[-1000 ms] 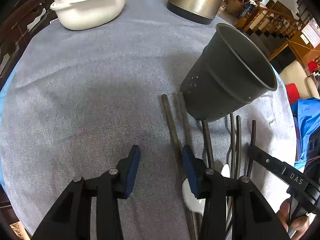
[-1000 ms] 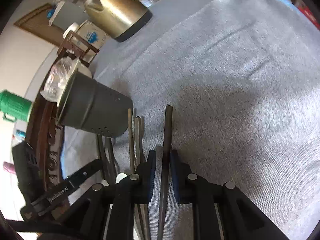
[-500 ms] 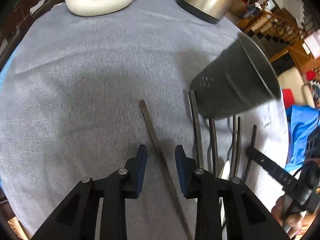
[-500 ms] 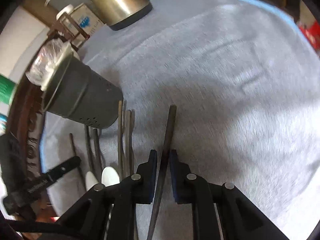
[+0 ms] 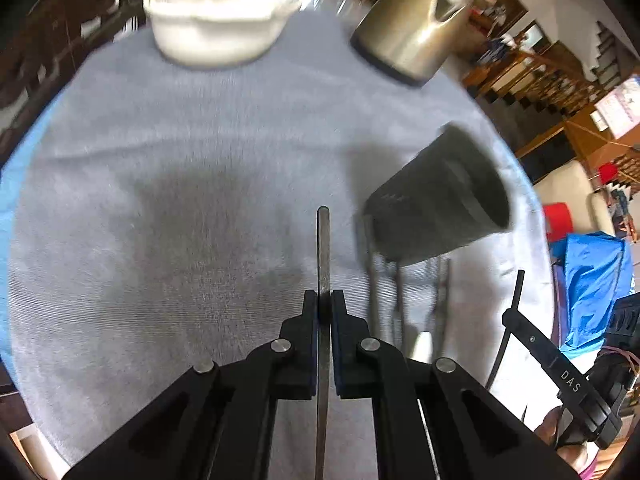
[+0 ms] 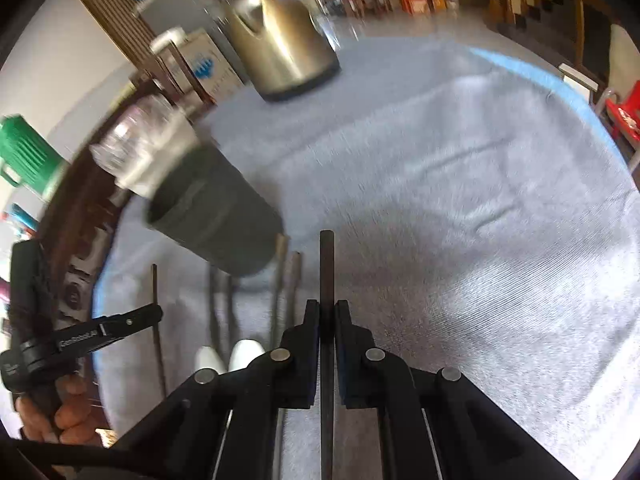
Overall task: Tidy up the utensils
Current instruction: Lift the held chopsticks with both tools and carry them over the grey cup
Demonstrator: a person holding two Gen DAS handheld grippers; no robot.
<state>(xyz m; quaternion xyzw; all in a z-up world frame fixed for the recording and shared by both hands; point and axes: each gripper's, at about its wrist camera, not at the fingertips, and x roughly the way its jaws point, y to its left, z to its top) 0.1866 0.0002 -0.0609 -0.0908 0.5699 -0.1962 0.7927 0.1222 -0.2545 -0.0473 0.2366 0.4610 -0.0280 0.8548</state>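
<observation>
My left gripper (image 5: 324, 300) is shut on a dark chopstick (image 5: 323, 248) that points forward above the grey cloth. My right gripper (image 6: 327, 309) is shut on another dark chopstick (image 6: 326, 268), also pointing forward. A dark grey perforated utensil holder (image 5: 440, 208) stands to the right in the left wrist view and to the left in the right wrist view (image 6: 216, 216). Several more dark utensils (image 6: 280, 280) and two white spoons (image 6: 228, 356) lie on the cloth just in front of the holder.
A gold kettle (image 5: 412, 28) and a white basin (image 5: 216, 28) stand at the far side of the grey cloth (image 5: 160, 200). The round table's edge curves close on both sides. A blue bag (image 5: 592, 280) sits beyond the right edge.
My left gripper has closed on a chopstick and lifted it. My right gripper has lifted with its chopstick. Both views have tilted up toward the kettle.
</observation>
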